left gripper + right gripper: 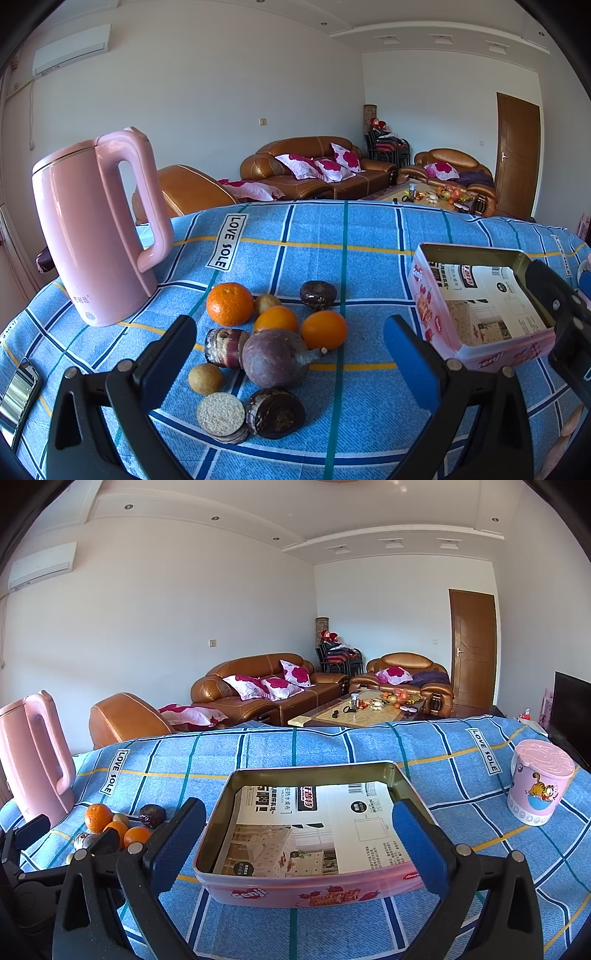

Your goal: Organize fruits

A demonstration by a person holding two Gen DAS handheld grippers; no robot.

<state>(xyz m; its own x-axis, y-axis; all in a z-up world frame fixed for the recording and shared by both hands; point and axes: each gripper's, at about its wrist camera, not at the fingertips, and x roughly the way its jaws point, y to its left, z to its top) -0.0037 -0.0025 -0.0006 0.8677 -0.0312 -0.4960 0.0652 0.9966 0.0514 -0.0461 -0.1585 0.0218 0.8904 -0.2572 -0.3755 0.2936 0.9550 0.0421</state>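
left gripper (290, 363) was spread wide, empty, over fruit pile (271, 350) on blue cloth (332, 251) | right gripper (299, 843) gaped, empty, over pink tin (310, 891) | tin lay right of fruit | kettle (92, 236) stood left

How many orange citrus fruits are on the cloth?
3: one nearest the kettle, one in the middle, one toward the tin. Others could be hidden.
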